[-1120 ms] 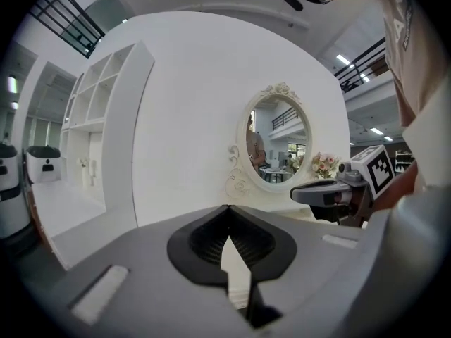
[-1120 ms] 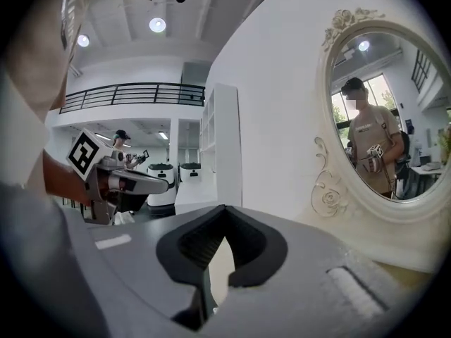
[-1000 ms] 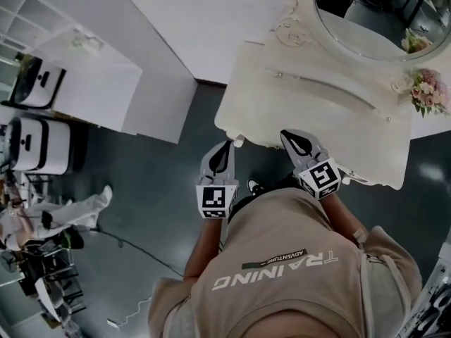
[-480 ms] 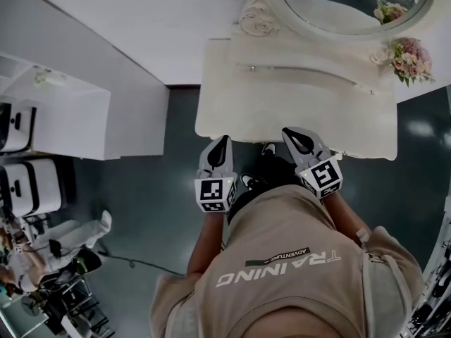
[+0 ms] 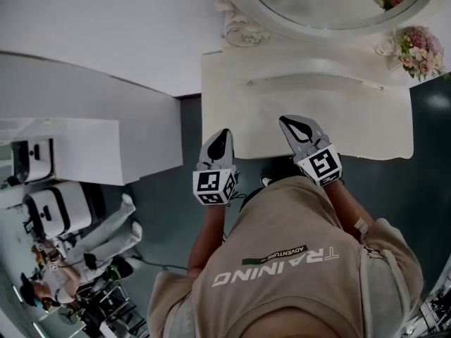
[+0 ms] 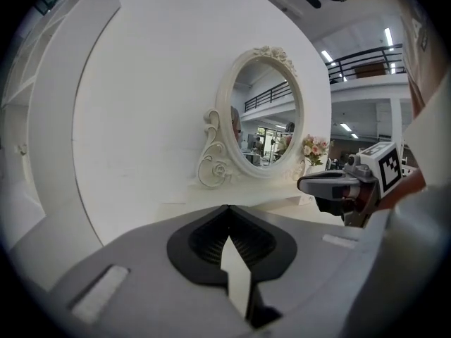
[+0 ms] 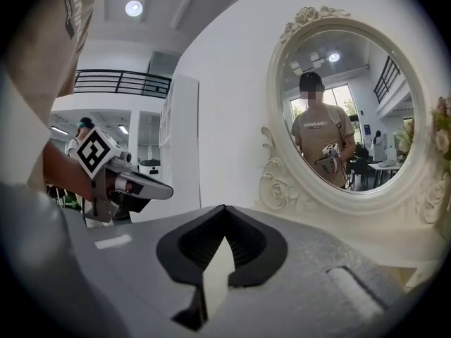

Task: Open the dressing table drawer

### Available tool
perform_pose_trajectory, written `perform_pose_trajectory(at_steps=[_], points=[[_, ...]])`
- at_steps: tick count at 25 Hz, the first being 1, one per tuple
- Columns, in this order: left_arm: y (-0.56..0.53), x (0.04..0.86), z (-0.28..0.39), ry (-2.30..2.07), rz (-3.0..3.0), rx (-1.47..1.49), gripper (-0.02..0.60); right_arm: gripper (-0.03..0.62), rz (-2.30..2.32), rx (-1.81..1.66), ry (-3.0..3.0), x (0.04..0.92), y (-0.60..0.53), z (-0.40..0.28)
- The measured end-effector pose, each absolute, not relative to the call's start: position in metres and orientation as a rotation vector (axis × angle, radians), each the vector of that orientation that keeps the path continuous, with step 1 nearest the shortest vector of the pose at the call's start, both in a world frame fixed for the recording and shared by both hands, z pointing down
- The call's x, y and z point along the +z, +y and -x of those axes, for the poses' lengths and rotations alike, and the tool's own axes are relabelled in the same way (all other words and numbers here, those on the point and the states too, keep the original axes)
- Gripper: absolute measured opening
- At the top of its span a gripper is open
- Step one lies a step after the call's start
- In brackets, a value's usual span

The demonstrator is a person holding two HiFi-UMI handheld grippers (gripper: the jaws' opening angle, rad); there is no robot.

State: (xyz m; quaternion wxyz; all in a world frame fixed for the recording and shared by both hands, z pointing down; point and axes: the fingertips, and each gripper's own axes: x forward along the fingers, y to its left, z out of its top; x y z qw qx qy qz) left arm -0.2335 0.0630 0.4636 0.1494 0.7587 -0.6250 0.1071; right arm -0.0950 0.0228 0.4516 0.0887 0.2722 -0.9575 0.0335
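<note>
A cream table with a curved front edge stands against a white wall. At its back is an oval mirror in a scrolled frame, with a small bunch of pink flowers beside the mirror on the right. The drawer sits somewhere below the table's front edge, and no view shows its face. A person in a beige shirt stands close to that edge, above a dark floor, with both arms reaching forward. The left hand-held gripper points at the front edge near the table's left end. Its jaws are pressed together with nothing between them, as the left gripper view shows. The right hand-held gripper reaches a little further, its tip over the table top. Its jaws are also closed and empty, aimed toward the base of the mirror. Whether either tip touches the table cannot be told.
</note>
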Motion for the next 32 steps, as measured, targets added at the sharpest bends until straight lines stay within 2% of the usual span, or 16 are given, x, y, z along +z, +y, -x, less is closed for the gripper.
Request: perform_pose_trajectory(at_steps=[5,11,16,21,32], points=[[0.017,0.468,0.23,-1.761,-2.179,0.326,0.018,0.003,-0.913,0.117,-2.833,0.458,-0.022,0.078],[0.083,0.461,0.179,-1.713,-2.241,0.36,0.018,0.003,-1.001,0.033,-2.797,0.443,0.071,0.026],[-0.001,0.475,0.212,-1.775,-2.148,0.377,0.018,0.003,-0.924,0.06,-2.798,0.455,-0.002,0.052],[-0.067,0.517,0.208,-1.694,-2.11,0.412,0.018,0.003,-0.995,0.119,-2.741,0.48,-0.057,0.045],[-0.097,0.591,0.205,-1.592,-1.981,0.528,0.03,0.003,-1.011,0.166,-2.677,0.5,-0.074,0.035]])
